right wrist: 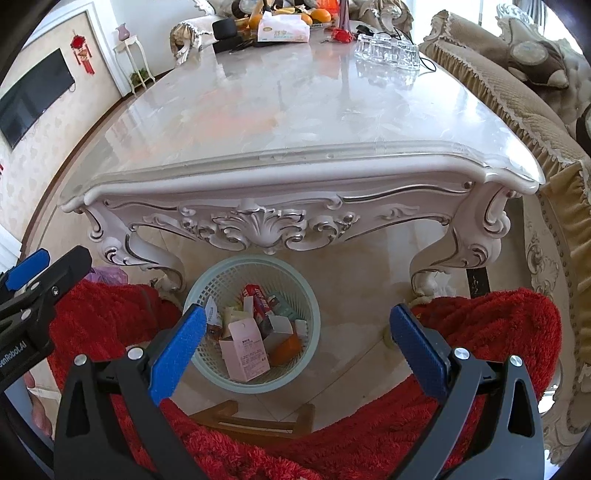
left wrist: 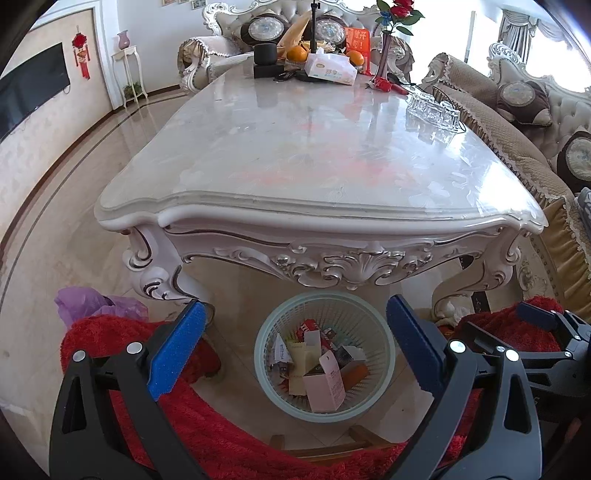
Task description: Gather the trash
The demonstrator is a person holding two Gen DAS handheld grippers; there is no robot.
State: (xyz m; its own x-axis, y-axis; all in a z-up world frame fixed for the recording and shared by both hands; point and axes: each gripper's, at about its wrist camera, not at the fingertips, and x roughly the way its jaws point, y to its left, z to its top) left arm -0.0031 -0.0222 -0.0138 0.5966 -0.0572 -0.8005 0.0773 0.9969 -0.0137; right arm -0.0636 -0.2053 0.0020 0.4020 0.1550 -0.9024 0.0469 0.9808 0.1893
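**Both hand-held grippers apart over the filled basket**

You face an ornate living room: a long marble-topped surface [left wrist: 317,147] with carved white legs runs away from you toward a tufted sofa [left wrist: 258,22] at 12 o'clock. A second sofa [left wrist: 517,122] with a beige cover lines its 3 o'clock side, and a dark television [left wrist: 29,96] hangs on the wall at 9 o'clock. At the far end of the surface stand a tissue box [left wrist: 330,68], oranges [left wrist: 297,54], a vase of red roses [left wrist: 388,44] and a cluster of clear glasses [left wrist: 432,107].

On the floor just below the near edge sits the pale green basket [left wrist: 325,354], touching nothing on the surface. The trash [left wrist: 321,373] lies inside it: a pink carton on top, with white, red and orange packets around it.

Your left hand-held gripper [left wrist: 295,354] hangs above the basket, jaws wide apart and holding nothing. Your right hand-held gripper [right wrist: 295,350] does the same, at the left one's 3 o'clock. Red fuzzy fabric [right wrist: 480,332] lies beneath both.
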